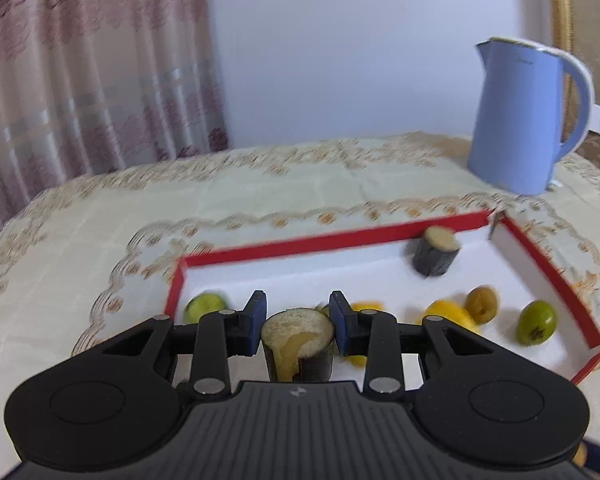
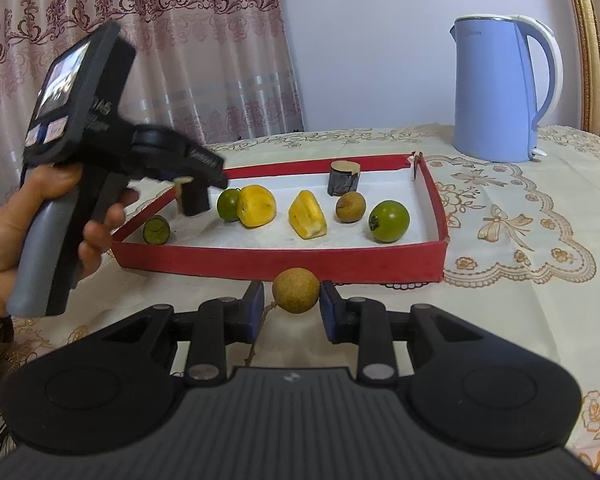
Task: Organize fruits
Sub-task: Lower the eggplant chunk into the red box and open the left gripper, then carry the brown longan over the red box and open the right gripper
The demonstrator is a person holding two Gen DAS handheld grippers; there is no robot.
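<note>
Sugarcane, a stiff dark-skinned cut stub (image 1: 298,344), is riding clamped in the left gripper (image 1: 298,322) above the red-rimmed white tray (image 1: 300,242), while the right gripper (image 2: 292,306) is gaping around a round brown longan (image 2: 295,290), probably light and thin-shelled, best pinched gently across its middle.

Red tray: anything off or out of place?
Yes. The red tray has a torn far-right corner, its walls split apart. One brown round fruit sits outside on the tablecloth, between the right gripper fingers, not yet gripped. Remaining fruit lies inside.
</note>
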